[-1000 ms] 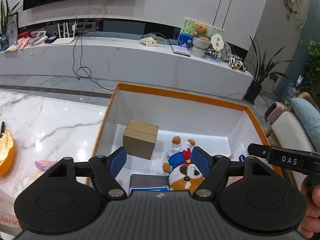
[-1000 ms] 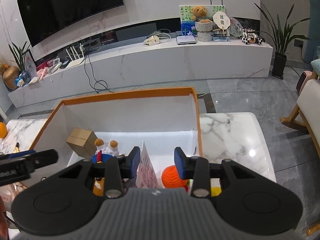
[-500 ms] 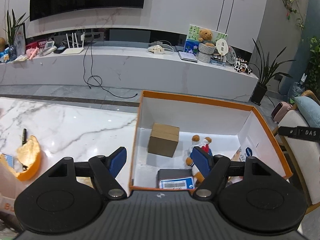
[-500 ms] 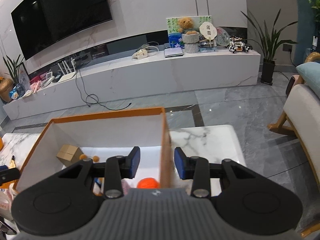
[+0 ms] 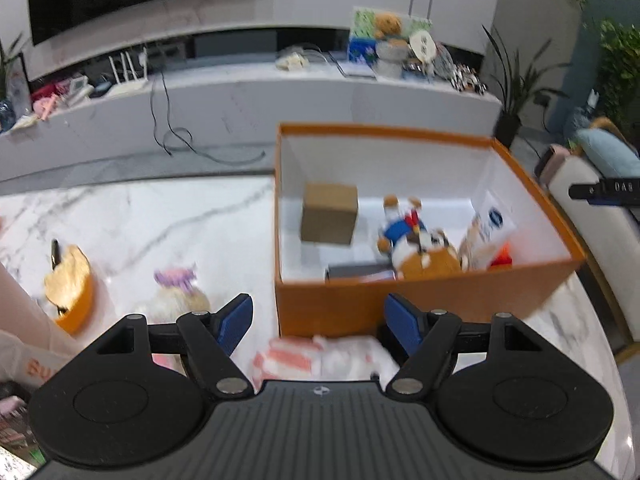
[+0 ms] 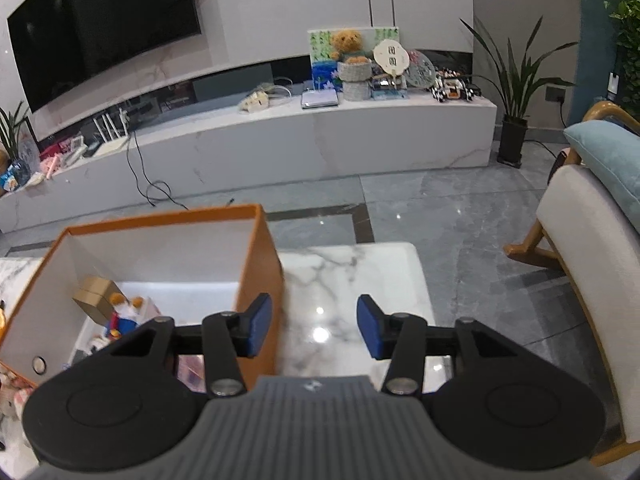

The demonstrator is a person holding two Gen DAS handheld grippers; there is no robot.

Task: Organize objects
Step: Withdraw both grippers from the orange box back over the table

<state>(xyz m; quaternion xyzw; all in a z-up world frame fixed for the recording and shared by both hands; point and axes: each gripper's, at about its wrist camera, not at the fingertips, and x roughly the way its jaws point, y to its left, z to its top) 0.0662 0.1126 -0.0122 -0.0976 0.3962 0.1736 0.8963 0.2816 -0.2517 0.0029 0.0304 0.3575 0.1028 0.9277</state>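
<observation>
An orange box (image 5: 420, 304) with white inside stands on the marble table. It holds a brown carton (image 5: 330, 218), a plush dog (image 5: 416, 240), a white-blue packet (image 5: 490, 224) and a dark flat box (image 5: 360, 271). My left gripper (image 5: 318, 322) is open and empty, in front of the box's near wall, above a red-white packet (image 5: 320, 358). My right gripper (image 6: 308, 332) is open and empty, beside the box's right wall (image 6: 262, 280), over the bare table. A small plush with purple top (image 5: 178, 290) lies left of the box.
An orange bowl-like thing (image 5: 70, 288) and a pen (image 5: 54, 254) lie at the table's left. A cream armchair (image 6: 592, 264) stands right of the table (image 6: 360, 280). A long white TV bench (image 6: 280, 140) runs along the far wall.
Both grippers have pulled back out of the box toward me. The left one now sits in front of the box's near wall, the right one has shifted right, outside the box's right wall.
</observation>
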